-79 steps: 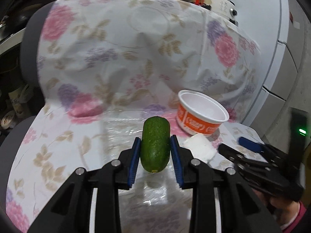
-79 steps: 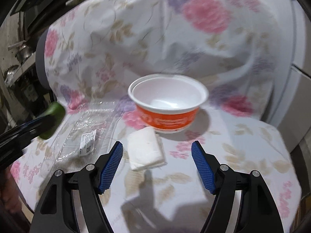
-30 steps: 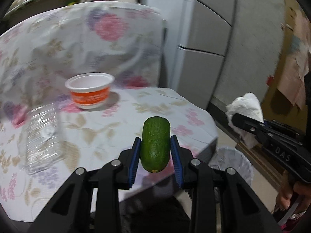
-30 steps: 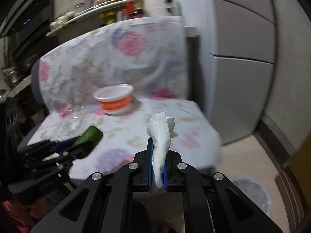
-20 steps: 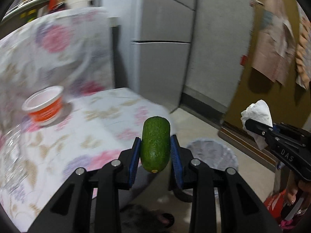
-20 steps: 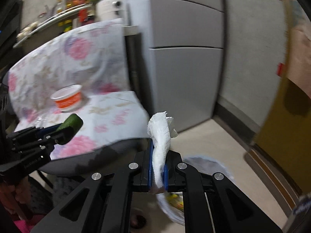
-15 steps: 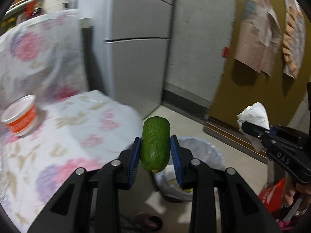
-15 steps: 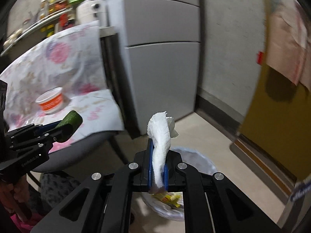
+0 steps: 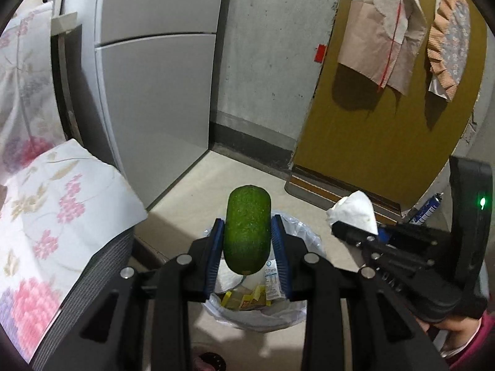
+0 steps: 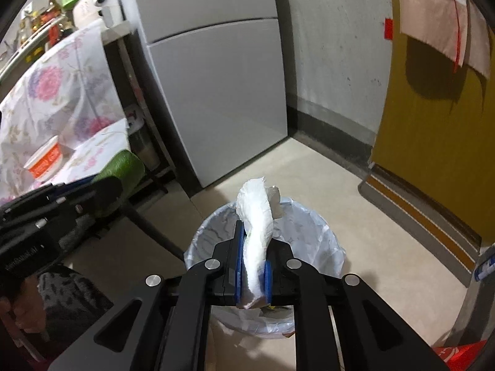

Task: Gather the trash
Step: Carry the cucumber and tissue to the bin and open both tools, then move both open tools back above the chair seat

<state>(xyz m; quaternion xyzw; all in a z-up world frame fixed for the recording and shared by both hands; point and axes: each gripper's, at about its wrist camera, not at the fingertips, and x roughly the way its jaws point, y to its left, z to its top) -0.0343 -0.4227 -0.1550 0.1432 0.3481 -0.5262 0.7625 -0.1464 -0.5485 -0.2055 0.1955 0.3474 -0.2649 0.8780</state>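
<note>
Beige floor (image 10: 355, 216), lined trash bin (image 10: 312, 225) standing on it, striped doormat (image 10: 427, 213) by yellow door (image 10: 433, 123)

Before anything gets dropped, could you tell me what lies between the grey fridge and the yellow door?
In both wrist views, a bare concrete wall with a dark baseboard fills that stretch; the lined trash bin stands on the floor before it.

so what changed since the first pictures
The right gripper, open over the tissue on the chair before, has shut on it. Both grippers swung from the chair to above the bin. The left gripper grips the avocado as before.
</note>
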